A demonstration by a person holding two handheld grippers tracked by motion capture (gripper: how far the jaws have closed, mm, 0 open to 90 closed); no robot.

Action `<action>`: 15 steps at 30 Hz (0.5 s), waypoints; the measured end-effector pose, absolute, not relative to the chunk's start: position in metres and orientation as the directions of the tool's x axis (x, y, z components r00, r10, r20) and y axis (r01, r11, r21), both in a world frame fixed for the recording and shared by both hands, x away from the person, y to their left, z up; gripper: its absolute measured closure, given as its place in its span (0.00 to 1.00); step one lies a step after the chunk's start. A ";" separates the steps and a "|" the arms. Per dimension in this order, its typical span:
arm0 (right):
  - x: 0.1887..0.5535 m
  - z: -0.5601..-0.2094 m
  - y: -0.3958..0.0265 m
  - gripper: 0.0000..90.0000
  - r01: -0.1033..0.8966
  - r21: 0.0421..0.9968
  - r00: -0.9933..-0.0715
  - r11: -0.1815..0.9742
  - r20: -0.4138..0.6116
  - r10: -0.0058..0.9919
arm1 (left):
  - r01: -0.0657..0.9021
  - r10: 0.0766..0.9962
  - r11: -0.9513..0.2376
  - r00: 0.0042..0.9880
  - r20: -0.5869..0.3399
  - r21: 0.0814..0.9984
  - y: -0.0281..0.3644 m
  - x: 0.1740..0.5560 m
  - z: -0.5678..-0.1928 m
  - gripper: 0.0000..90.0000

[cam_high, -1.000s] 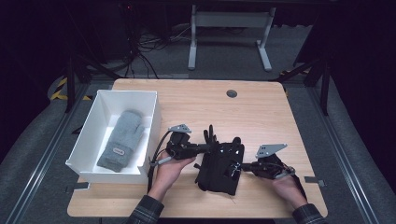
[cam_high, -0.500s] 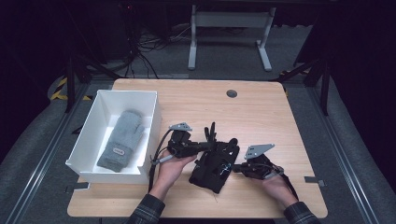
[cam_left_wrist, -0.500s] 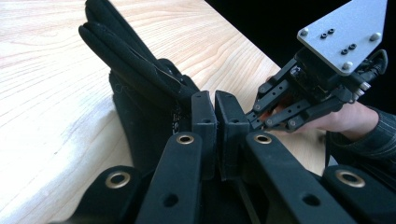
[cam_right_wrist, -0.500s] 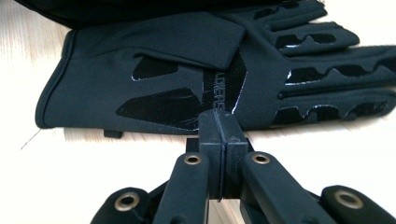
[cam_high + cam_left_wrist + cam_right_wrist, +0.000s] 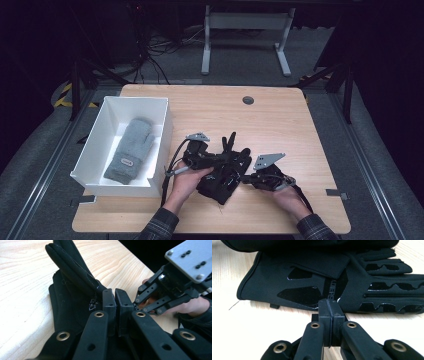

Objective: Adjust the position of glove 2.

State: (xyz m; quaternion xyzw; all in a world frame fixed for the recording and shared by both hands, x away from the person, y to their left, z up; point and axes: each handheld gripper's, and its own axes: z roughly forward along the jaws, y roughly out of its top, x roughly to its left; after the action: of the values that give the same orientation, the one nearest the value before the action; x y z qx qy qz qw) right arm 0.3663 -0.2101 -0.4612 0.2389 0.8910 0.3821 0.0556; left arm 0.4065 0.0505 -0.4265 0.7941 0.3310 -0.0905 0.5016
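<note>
A black glove (image 5: 220, 187) lies crumpled on the wooden table (image 5: 280, 125) near its front edge, between my two hands. My left gripper (image 5: 226, 160) points right and is shut on the glove's fabric; in the left gripper view its jaws (image 5: 115, 293) pinch the cloth (image 5: 67, 297) and a glove finger rises ahead of them. My right gripper (image 5: 241, 179) points left, shut, its tips (image 5: 331, 303) right at the edge of the glove's palm (image 5: 312, 277), with nothing seen between them. The right gripper (image 5: 150, 306) is also in the left gripper view, close by.
A white box (image 5: 165, 130) stands at the table's left and holds a grey mitten (image 5: 127, 150). A round cable hole (image 5: 248, 100) sits near the far edge. Bare wood stretches behind and to the right of the glove.
My right gripper has slid left toward the left gripper. The glove has bunched up and shifted left with it. The left gripper has stayed put.
</note>
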 end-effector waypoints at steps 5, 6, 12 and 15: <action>0.367 -0.462 -0.206 1.00 0.378 0.709 -0.883 0.596 0.083 0.462 | 0.612 0.435 -0.317 0.773 -0.462 0.725 0.043 0.404 -0.431 0.98; 0.366 -0.462 -0.205 1.00 0.377 0.708 -0.883 0.597 0.082 0.461 | 0.609 0.436 -0.325 0.775 -0.457 0.723 0.042 0.404 -0.431 0.98; 0.367 -0.462 -0.199 1.00 0.366 0.712 -0.888 0.599 0.074 0.454 | 0.607 0.440 -0.370 0.781 -0.443 0.703 0.035 0.401 -0.437 0.98; 0.366 -0.463 -0.195 1.00 0.362 0.709 -0.890 0.605 0.070 0.450 | 0.610 0.444 -0.384 0.780 -0.440 0.694 0.033 0.399 -0.440 0.98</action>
State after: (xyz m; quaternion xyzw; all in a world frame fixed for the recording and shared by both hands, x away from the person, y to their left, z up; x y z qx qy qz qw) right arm 0.3663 -0.1955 -0.4631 0.2273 0.8940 0.3817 0.0577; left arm 0.3988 0.0330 -0.4397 0.8268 0.3185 -0.0912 0.4546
